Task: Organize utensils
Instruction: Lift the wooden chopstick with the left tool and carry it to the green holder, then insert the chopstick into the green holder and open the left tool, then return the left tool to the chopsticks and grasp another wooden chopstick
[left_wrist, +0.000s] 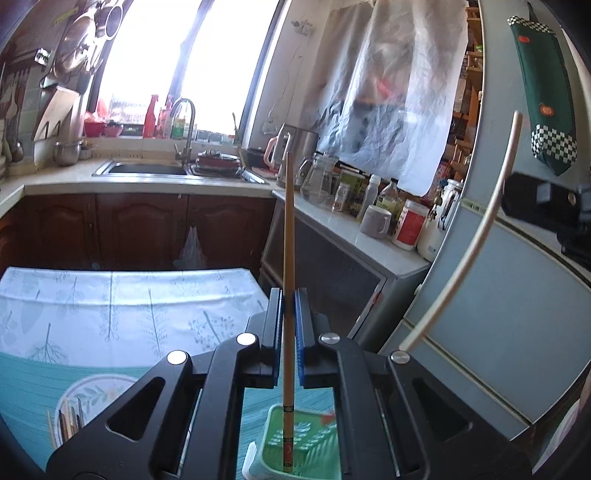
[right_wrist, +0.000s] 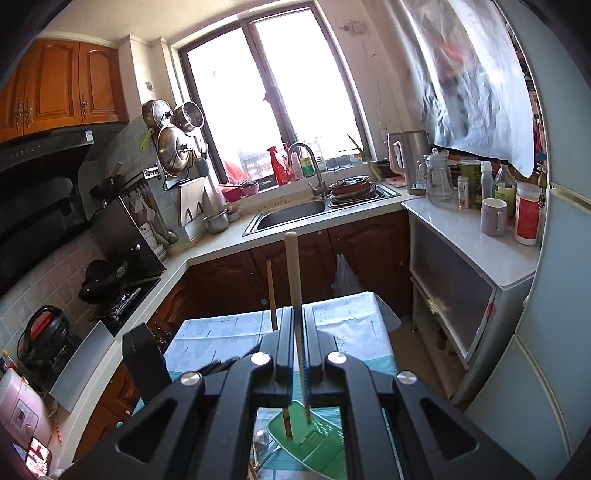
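Left gripper (left_wrist: 289, 325): fingers closed on a tan wooden chopstick (left_wrist: 288, 280), held upright at frame centre.
Tan wooden chopstick: lower tip inside the green plastic utensil basket (left_wrist: 314, 439) at bottom centre.
Right gripper (right_wrist: 298, 332): fingers closed on a pale cream chopstick (right_wrist: 295, 280) — upright, slightly tilted, in the lower middle of the frame.
Pale cream chopstick: lower tip reaches into the same green basket; the tan one stands just left of it in the right wrist view.
Bench (left_wrist: 110, 306): covered by a white-and-teal leaf-print cloth — it carries the basket.
Loose utensils (left_wrist: 70, 417): lower left of the left wrist view; types cannot be told.
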